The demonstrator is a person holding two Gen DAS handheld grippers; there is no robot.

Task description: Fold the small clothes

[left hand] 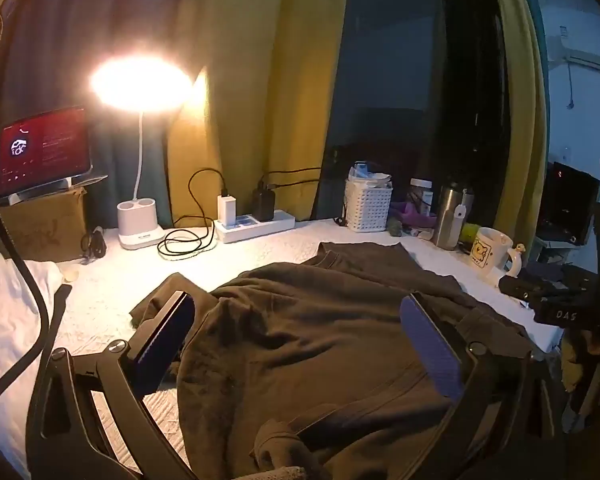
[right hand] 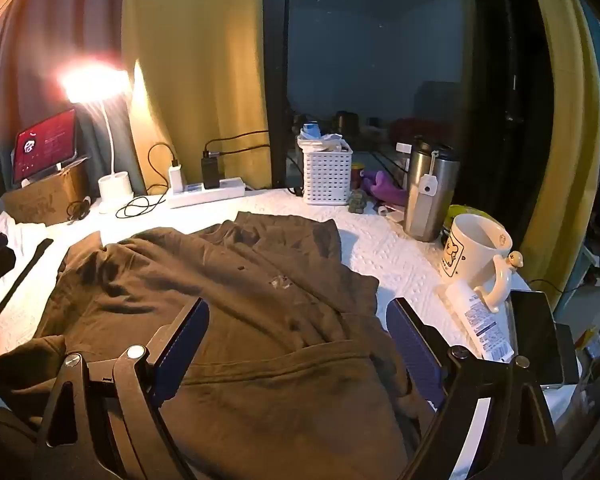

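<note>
Shirt [right hand: 228, 300]: dark, rumpled on the table [right hand: 400, 256].
Left tongs [left hand: 300, 344]: released.
Right tongs [right hand: 300, 340]: released.
Advice: pinch one layer at the hem, fold evenly.

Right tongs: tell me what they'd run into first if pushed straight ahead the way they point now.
Most likely the dark brown shirt. The right tongs stand open and tilt down over its rumpled cloth, with nothing between them and the fabric. Depth is unclear, but the white basket lies well beyond.
</note>
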